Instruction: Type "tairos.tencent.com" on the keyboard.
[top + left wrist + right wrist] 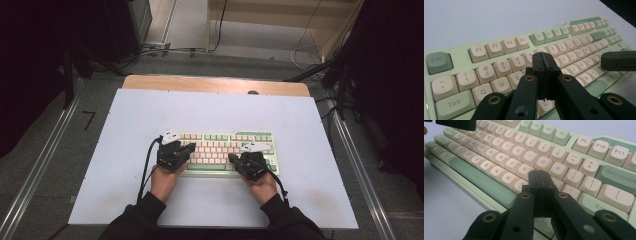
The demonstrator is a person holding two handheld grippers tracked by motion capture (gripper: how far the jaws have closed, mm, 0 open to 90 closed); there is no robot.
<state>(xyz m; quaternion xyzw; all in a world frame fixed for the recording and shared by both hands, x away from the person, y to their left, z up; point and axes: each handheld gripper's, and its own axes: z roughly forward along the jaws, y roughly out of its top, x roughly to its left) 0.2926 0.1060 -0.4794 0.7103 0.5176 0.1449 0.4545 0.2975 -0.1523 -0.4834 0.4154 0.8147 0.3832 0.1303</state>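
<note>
Keyboard (227, 150) sits mid-tabletop (125, 150), long edge toward the person. Left claw (190, 147) clenched, nothing gripped, tips over the left letter block, around the D/F keys; in the left gripper view it is at (543, 65). Right claw (233, 158) also clenched and empty, over the right side near the comma/period keys, seen at (539, 182). Can't tell if either tip touches a key.
</note>
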